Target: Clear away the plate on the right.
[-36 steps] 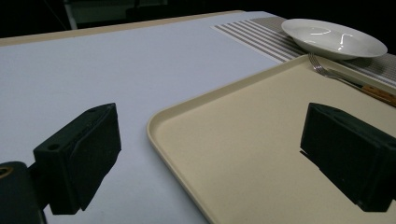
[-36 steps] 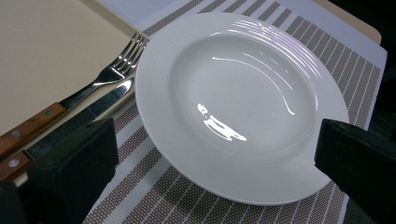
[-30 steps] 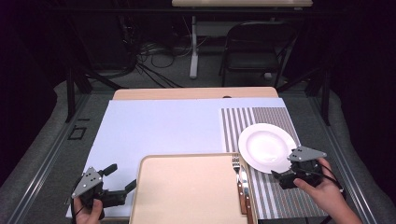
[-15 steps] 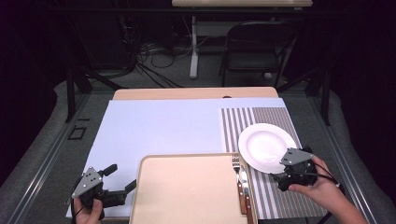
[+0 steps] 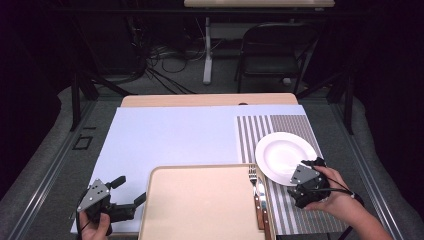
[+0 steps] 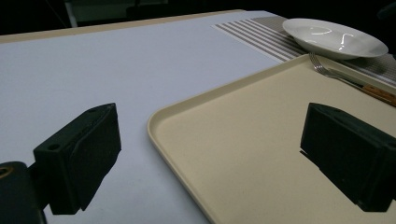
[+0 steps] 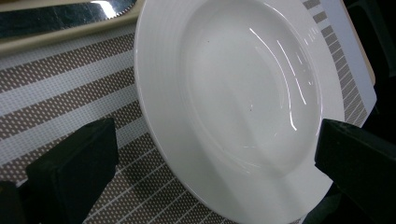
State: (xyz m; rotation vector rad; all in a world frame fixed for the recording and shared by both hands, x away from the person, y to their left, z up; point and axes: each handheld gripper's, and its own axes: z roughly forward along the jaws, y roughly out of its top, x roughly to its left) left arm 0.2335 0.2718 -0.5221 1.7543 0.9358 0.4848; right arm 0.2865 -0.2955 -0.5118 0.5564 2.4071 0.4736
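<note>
Right hand-held gripper [image 5: 300, 181], at the lower right of the high view, hovers with jaws spread wide over the near rim of the white plate [image 5: 284, 157], gripping nothing. That plate lies on the striped placemat [image 5: 270, 130], not yet lifted. Left hand-held gripper [image 5: 131, 200], also open, waits at the beige tray's [image 5: 200, 205] left edge.

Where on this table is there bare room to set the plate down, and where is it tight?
The tray is bare except its right edge, where the fork and knife lie. The white sheet is open between the tray and the far edge. The striped placemat is crowded: the plate and open right gripper are there.
</note>
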